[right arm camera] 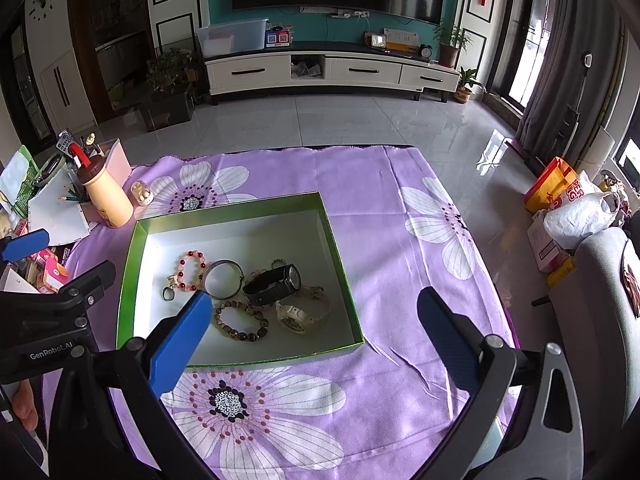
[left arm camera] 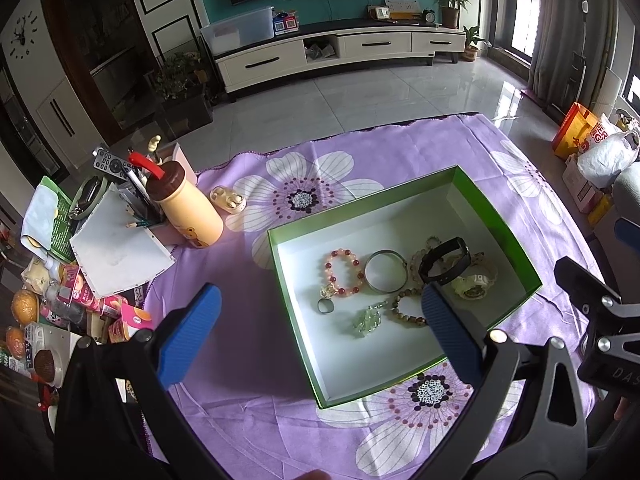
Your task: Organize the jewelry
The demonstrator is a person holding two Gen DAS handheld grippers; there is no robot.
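Note:
A green box [left arm camera: 404, 192] [right arm camera: 128, 264] with a white floor sits on the purple flowered cloth [left arm camera: 248, 360] [right arm camera: 380, 208]. Inside lie a red and pink bead bracelet [left arm camera: 343, 273] [right arm camera: 191, 270], a silver bangle [left arm camera: 386, 272] [right arm camera: 223, 279], a small ring [left arm camera: 325, 306] [right arm camera: 167, 293], a brown bead bracelet [left arm camera: 406, 312] [right arm camera: 240, 322], a green crystal charm [left arm camera: 366, 322], a black watch [left arm camera: 444, 262] [right arm camera: 276, 282] and a white watch [left arm camera: 474, 282] [right arm camera: 302, 312]. My left gripper [left arm camera: 320, 328] is open and empty above the box's near left side. My right gripper [right arm camera: 316, 328] is open and empty above the box's near right corner.
A yellow bottle with a brown cap [left arm camera: 186, 208] [right arm camera: 105, 196], an earbud case [left arm camera: 229, 199] [right arm camera: 142, 192], a pen holder [left arm camera: 140, 204], a white board [left arm camera: 120, 252] and snack packets [left arm camera: 92, 304] crowd the left. Bags [right arm camera: 576, 208] and a grey chair [right arm camera: 608, 300] stand at the right.

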